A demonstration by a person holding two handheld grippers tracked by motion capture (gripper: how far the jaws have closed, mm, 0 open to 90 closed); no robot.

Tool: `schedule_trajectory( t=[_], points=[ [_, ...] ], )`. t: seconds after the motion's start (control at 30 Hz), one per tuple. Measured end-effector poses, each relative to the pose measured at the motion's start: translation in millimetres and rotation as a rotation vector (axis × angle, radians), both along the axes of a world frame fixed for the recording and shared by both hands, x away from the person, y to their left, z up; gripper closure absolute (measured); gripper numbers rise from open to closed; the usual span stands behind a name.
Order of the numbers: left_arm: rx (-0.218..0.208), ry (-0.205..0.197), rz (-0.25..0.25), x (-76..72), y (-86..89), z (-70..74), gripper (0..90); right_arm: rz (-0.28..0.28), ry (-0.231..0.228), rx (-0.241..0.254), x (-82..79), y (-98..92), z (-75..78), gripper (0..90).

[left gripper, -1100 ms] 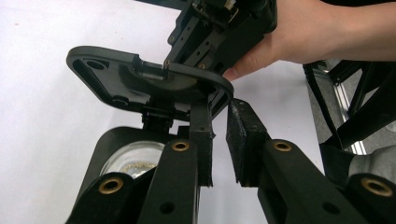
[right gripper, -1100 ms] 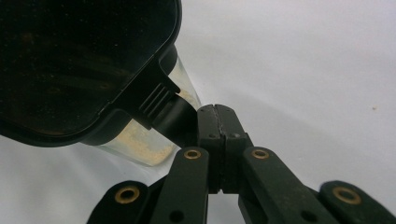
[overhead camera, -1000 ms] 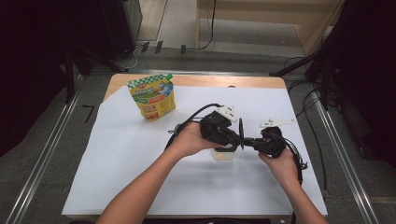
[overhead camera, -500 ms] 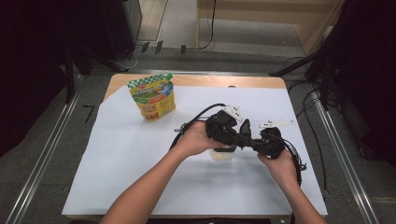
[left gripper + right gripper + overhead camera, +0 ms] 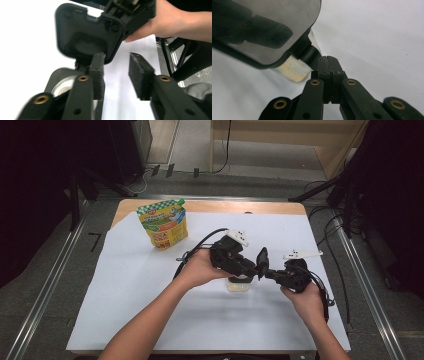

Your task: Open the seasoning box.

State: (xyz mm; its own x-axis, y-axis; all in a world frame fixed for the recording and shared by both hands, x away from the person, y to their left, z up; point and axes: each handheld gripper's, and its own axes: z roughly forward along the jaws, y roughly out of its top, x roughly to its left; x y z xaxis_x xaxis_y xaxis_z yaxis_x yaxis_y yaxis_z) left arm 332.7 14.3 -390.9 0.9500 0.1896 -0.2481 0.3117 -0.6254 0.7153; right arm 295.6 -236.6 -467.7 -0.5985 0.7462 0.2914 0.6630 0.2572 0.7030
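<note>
The right gripper had its jaws fully pinched together on a small tab at the edge of the dark lid. That grip held the lid tilted up on edge above the clear container. In the high view, the container stood on the white table cover, near the middle and directly under the two gripper tips.

The left gripper had just been opening its jaws. They stood partly apart with only bare table cover showing between the pads. One pad lay just beside the lid's lower edge without clamping it.

Handling assessment:
- The lid appeared to be thin, stiff, smooth plastic. It was probably light and likely to slip or twist if held by a corner.
- The tab was the proper hold point. A grip on the lid's flat face would probably skid.
- The container looked small, rigid and light, with a pale residue or filling at its base. It would probably slide or tip if the lid was pulled sideways, so its wall should be steadied low down.

Farther back, well apart, a printed green and yellow pouch stood upright near the table's far left.
</note>
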Motion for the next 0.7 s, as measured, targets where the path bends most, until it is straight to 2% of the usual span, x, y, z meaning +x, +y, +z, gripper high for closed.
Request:
schedule_trajectory(
  t=[0.03, 0.07, 0.13, 0.2, 0.33, 0.53, 0.6, 0.67, 0.7],
  points=[
    [0.002, -0.003, 0.012, 0.4, 2.3, 0.3, 58.8, -0.009, 0.004, 0.004, -4.1, -0.8, 2.4, 90.0],
    [-0.003, 0.012, 0.045, 1.4, 8.0, 0.7, 55.8, -0.010, 0.002, 0.007, -5.8, -1.2, 3.4, 90.0],
    [-0.023, 0.033, 0.066, 2.6, 18.1, 0.3, 53.6, -0.013, -0.005, 0.014, -13.4, -0.4, 8.4, 89.3],
    [-0.023, 0.039, 0.081, 3.4, 27.5, -0.9, 49.6, -0.009, -0.012, 0.008, -19.1, 1.7, 11.8, 88.8],
    [-0.017, 0.076, 0.116, 5.6, 44.9, -4.5, 43.2, 0.018, -0.007, 0.015, -31.5, 7.9, 13.4, 87.4],
    [-0.012, 0.073, 0.172, 5.2, 66.2, -7.6, 41.1, 0.055, -0.001, -0.003, -50.0, 21.7, 14.7, 84.6],
    [-0.022, 0.073, 0.185, 3.7, 72.4, -7.5, 41.0, 0.068, -0.008, -0.006, -54.0, 25.5, 15.4, 82.8],
    [-0.031, 0.064, 0.190, 2.0, 78.2, -7.6, 43.4, 0.080, -0.005, -0.009, -57.5, 29.4, 15.6, 80.4],
    [-0.021, 0.067, 0.195, 1.9, 79.8, -7.7, 44.8, 0.086, -0.001, -0.005, -59.0, 31.5, 15.9, 79.6]
  ],
)
